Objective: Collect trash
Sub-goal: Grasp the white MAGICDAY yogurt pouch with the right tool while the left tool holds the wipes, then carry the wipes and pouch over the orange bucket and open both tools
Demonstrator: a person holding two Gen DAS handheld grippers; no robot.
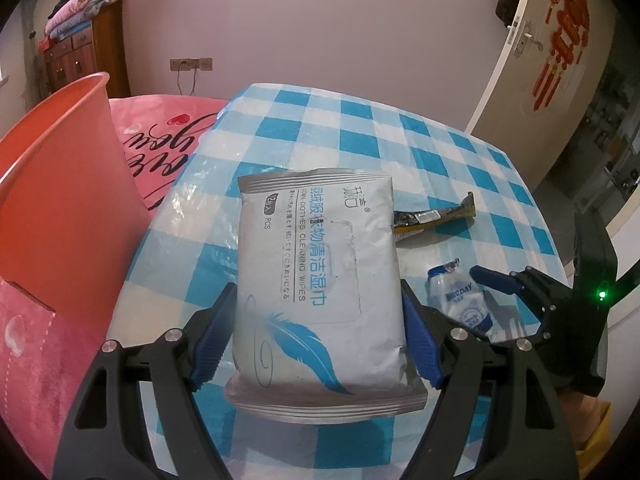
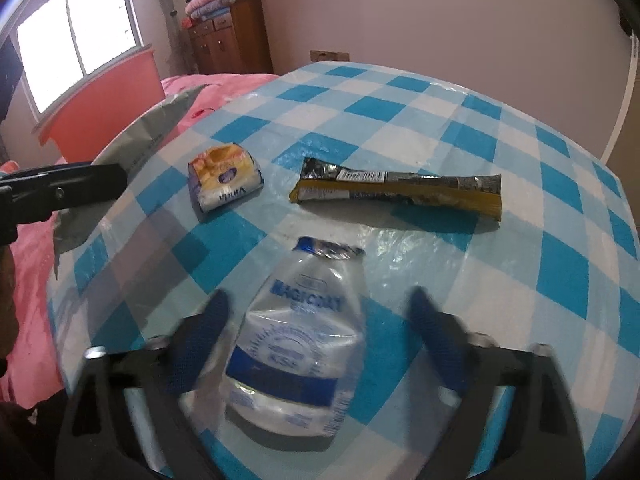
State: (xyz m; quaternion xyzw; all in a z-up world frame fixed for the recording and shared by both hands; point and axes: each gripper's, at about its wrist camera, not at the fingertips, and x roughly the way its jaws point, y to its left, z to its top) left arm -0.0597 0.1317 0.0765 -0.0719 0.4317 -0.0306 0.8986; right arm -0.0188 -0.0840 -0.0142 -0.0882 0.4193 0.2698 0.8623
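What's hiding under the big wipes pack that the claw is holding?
Under the wipes pack, held by the left claw, only the blue checkered tablecloth shows around its edges. The pack covers whatever lies directly beneath it in that view, so that patch can't be seen.

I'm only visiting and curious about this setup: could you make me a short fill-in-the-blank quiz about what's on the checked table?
1. The left gripper is clamped on a silver pack of cleaning ____.
2. The right gripper's open fingers straddle a crushed clear plastic ____.
3. The long black-and-yellow snack wrapper lies flat on the blue-and-white ____ tablecloth.
4. Left of the table stands a tall plastic bin coloured ____.

Missing words: wipes; bottle; checked; orange
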